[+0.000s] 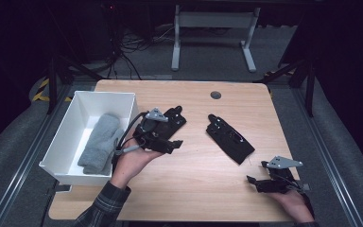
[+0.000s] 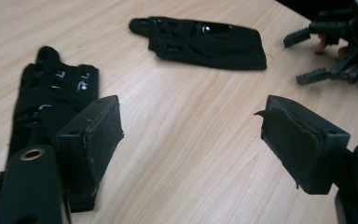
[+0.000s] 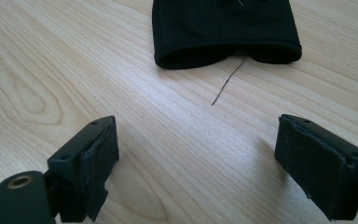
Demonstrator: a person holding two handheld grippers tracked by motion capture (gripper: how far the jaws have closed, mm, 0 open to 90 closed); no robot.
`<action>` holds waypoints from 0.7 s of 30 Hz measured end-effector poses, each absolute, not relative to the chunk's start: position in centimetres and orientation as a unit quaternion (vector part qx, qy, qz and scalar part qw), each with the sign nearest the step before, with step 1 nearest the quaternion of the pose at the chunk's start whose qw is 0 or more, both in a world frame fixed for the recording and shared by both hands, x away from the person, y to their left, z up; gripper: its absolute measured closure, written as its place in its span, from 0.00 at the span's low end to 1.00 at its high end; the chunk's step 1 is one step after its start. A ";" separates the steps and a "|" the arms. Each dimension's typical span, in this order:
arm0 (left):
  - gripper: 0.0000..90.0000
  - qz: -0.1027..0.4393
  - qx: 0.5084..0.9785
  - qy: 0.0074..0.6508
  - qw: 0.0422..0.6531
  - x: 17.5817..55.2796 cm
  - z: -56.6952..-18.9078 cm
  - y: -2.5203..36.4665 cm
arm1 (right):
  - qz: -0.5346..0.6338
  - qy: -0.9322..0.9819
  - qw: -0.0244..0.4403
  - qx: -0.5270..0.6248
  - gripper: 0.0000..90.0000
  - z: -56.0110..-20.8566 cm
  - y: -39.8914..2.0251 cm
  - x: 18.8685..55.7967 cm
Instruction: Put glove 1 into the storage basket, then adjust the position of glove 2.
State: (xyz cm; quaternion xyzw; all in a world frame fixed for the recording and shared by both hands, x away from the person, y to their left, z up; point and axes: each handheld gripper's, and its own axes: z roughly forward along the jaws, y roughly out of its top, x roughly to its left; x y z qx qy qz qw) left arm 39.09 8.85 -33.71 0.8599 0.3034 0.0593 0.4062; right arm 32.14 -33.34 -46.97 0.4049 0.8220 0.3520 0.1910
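Light wooden counter [image 1: 194,184] in a dark room, cables and desk legs on the floor behind it. The left claw [image 1: 170,137] hangs low over the near black fabric glove [image 2: 51,98], jaws spread wide with nothing between them — in the left gripper view the glove lies flat just beside one pad, fingers pointing away. My guess is it's lining up for a pinch on that one, since it's the closest thing and sits right next to the white plastic bin [image 1: 71,124].

Further out, the second black fabric glove [image 1: 230,138] lies flat near the middle of the counter, cuff towards the person's right. The right claw [image 1: 260,182] waits at the near right corner, jaws also apart and empty, aimed at that cuff [image 3: 223,46] — a loose thread trails out of it.

The bin at the left edge already holds a folded grey knit piece [image 1: 100,142], so the gloves probably go in there too.
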 end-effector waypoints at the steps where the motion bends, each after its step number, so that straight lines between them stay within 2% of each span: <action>1: 0.23 0.058 0.861 0.303 0.405 39.0 -34.0 8.7 | 0.352 0.822 0.191 0.405 0.15 -47.0 -33.3 32.1; 15: 0.22 0.051 0.877 0.291 0.380 37.8 -38.5 7.1 | 0.350 0.823 0.190 0.405 0.15 -46.9 -33.3 32.1; 21: 0.20 0.060 0.879 0.290 0.373 37.3 -40.2 7.0 | 0.343 0.827 0.174 0.410 0.15 -46.6 -33.3 32.4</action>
